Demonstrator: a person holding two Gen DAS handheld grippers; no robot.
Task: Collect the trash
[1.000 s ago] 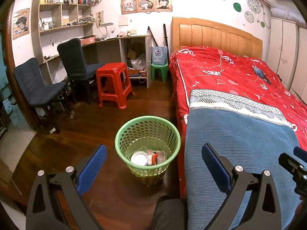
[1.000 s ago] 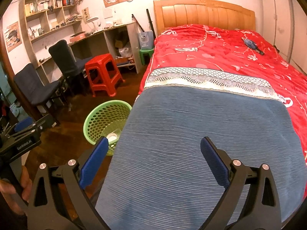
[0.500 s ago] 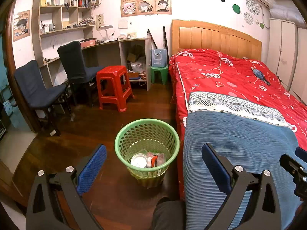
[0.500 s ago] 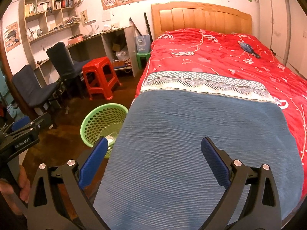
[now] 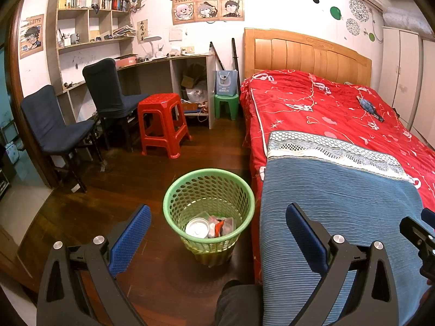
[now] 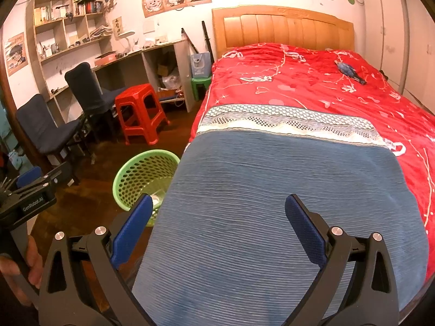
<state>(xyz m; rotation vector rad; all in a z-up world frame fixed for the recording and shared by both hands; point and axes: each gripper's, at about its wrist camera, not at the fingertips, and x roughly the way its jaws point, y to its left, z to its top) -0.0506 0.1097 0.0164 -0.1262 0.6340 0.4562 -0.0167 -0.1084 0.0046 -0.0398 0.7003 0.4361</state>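
Observation:
A green mesh waste basket (image 5: 209,184) stands on the wooden floor beside the bed; it also shows in the right wrist view (image 6: 144,174). Inside lie a round white lid (image 5: 197,228), clear plastic and red wrappers (image 5: 221,225). My left gripper (image 5: 217,233) is open and empty, held above and in front of the basket. My right gripper (image 6: 217,222) is open and empty, held over the blue blanket (image 6: 272,203) at the foot of the bed. A small blue-grey object (image 6: 349,72) lies far up on the red bedspread (image 6: 299,81).
A red plastic stool (image 5: 163,122), two dark chairs (image 5: 54,127) and a desk with shelves (image 5: 152,62) stand along the left wall. A green stool (image 5: 227,104) with a bag sits by the headboard. A wardrobe (image 5: 407,81) is at the right. My knee (image 5: 239,304) is near the basket.
Both grippers have drawn back and tilted up slightly, so the basket and bed sit a little lower and farther in view. Both stay open and empty.

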